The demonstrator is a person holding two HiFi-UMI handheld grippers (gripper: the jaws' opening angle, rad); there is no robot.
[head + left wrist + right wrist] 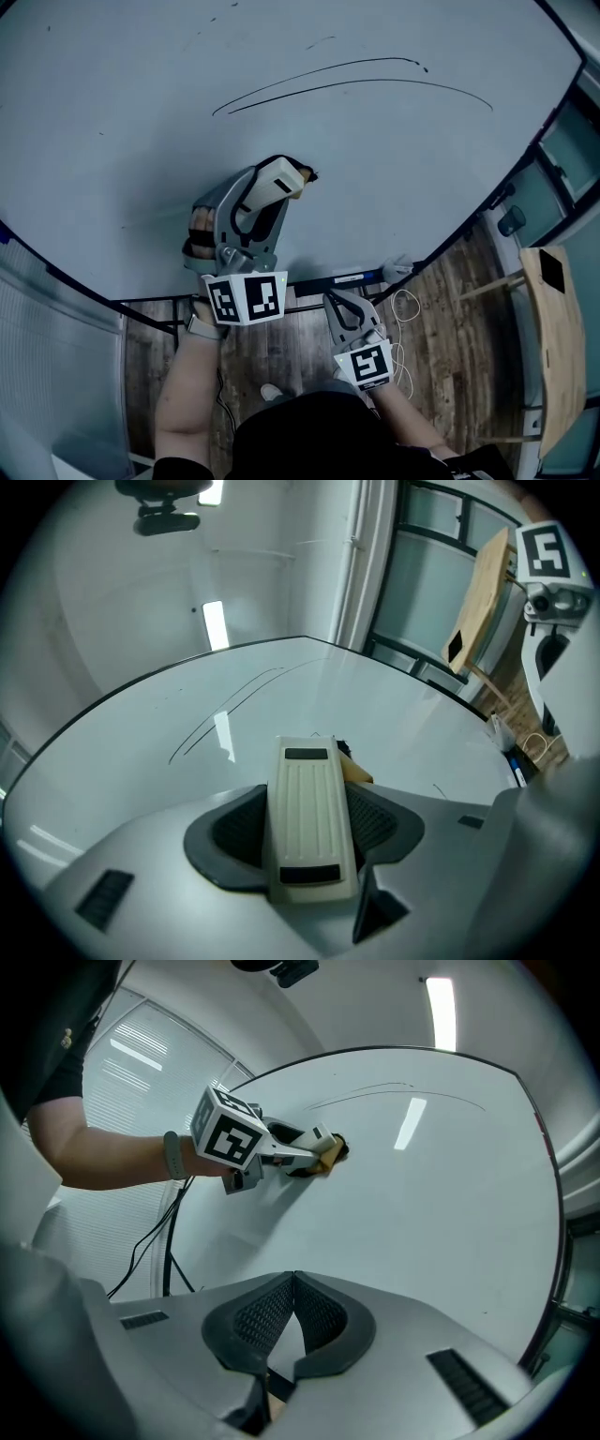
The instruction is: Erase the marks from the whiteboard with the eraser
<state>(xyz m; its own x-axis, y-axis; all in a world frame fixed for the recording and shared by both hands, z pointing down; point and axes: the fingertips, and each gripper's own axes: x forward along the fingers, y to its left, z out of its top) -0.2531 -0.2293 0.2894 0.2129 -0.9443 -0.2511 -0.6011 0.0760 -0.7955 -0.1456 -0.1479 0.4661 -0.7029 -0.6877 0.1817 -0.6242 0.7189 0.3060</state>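
Note:
The whiteboard (394, 197) fills most of the head view. Two long curved black lines (356, 80) cross its upper middle, and the same lines (220, 716) show in the left gripper view. My left gripper (279, 184) is shut on a cream eraser (281, 175), with the eraser's tip against the board below the lines. A short dark mark (314, 175) sits just beside that tip. The eraser (309, 817) lies lengthwise between the jaws. My right gripper (349, 302) hangs lower, by the board's bottom edge, its jaws shut and empty (292, 1283).
A tray along the board's lower edge holds a marker (354, 277). White cables (405, 309) dangle below it over a wooden floor. A wooden chair (558, 347) stands at the right beside glass partitions. Faint small marks (319, 41) dot the board's top.

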